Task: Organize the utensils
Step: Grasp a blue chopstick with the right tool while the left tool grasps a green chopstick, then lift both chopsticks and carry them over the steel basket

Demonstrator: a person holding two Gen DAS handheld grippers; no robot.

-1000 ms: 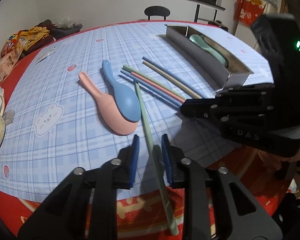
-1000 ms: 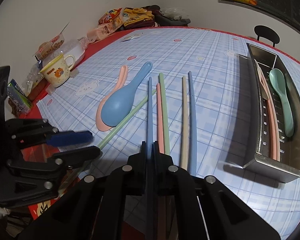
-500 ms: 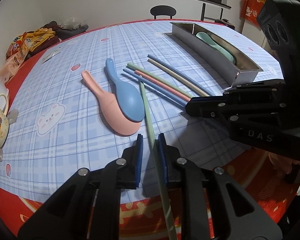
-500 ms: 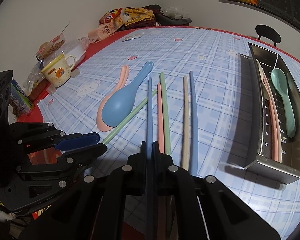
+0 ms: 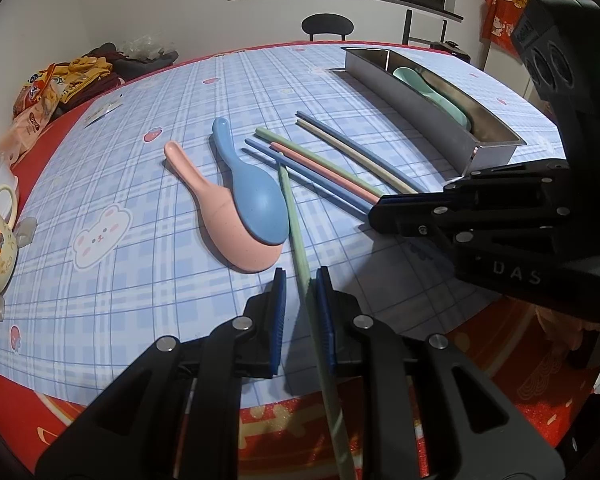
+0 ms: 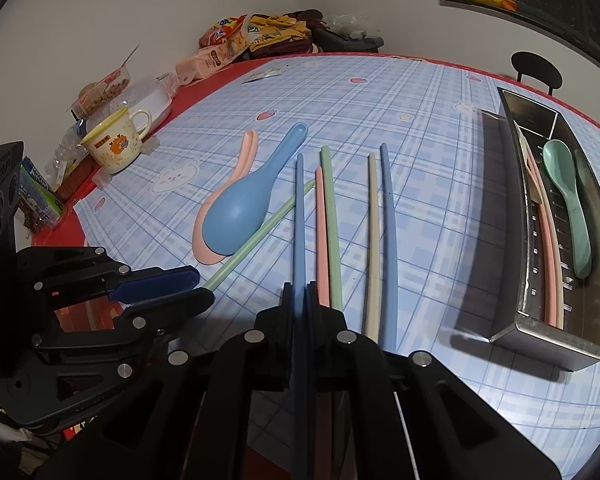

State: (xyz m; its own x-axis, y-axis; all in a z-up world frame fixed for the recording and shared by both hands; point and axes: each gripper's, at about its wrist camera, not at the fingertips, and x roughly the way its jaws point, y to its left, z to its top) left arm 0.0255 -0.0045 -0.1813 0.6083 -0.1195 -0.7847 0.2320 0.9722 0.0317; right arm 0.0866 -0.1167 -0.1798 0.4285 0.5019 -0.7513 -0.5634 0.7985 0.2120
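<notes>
Compared with a second ago, the left gripper (image 5: 300, 300) is standing with its fingers (image 5: 278, 312) closer together around the pale green chopstick (image 5: 294, 224). The right-hand pad is touching the stick, while a narrow gap is showing on the other side, so the fingers are not yet pinching it. The view has also tipped up slightly, showing more of the far wall. The right gripper (image 6: 299, 296) is unchanged, its fingers pressed together on the near end of the dark blue chopstick (image 6: 299, 216).

The pale green chopstick is lying slantwise on the bench (image 5: 148, 288), its far tip resting across the dark blue one, its near end overhanging the bench's edge. Just left of it, the blue spoon (image 5: 256, 196) is lying bowl-down on top of the pink spoon (image 5: 216, 208). To the right of the held dark blue stick, pink, green, cream and blue chopsticks (image 6: 374, 240) are lying side by side. Far right, the steel tray (image 6: 540, 328) is holding a mint green spoon (image 6: 568, 200) and a pair of pink chopsticks.
</notes>
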